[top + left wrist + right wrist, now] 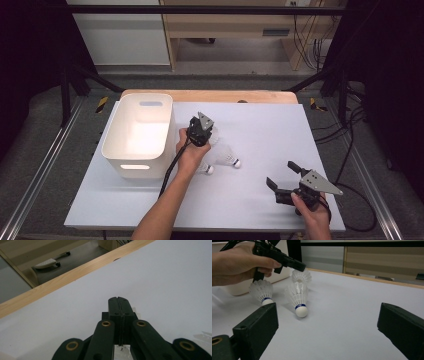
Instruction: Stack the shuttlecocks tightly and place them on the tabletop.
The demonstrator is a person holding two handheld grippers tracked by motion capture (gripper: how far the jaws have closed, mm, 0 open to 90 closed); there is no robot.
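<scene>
In the high view, the left tongs [204,131] are at the centre of the frame, beside the white bin [139,134], and they point down to the worktop [260,130]. Two shuttlecocks lie just below them: one [227,157] a little right of centre, and another [205,169] close to the person's hand. The right tongs [280,175] rest at the lower right, well apart from the shuttlecocks, with the jaws wide apart and nothing between them.

In the left gripper view, the two black jaws are pressed together. A little white shows under them at the bottom edge, but I cannot tell from here if it is a feather.

In the right gripper view, a third shuttlecock [301,277] hangs at the tip of the left tongs, at upper left of centre, and it seems to be clamped by the rim of its skirt. The grip looks thin. If the hand swings fast toward the bin, the shuttlecock can slip out and fall on the two others, or the feathers can bend.

The worktop is a pale grey sheet on a wooden board, smooth and flat. Behind it there are a grey floor, a light wooden desk and some cables.
</scene>
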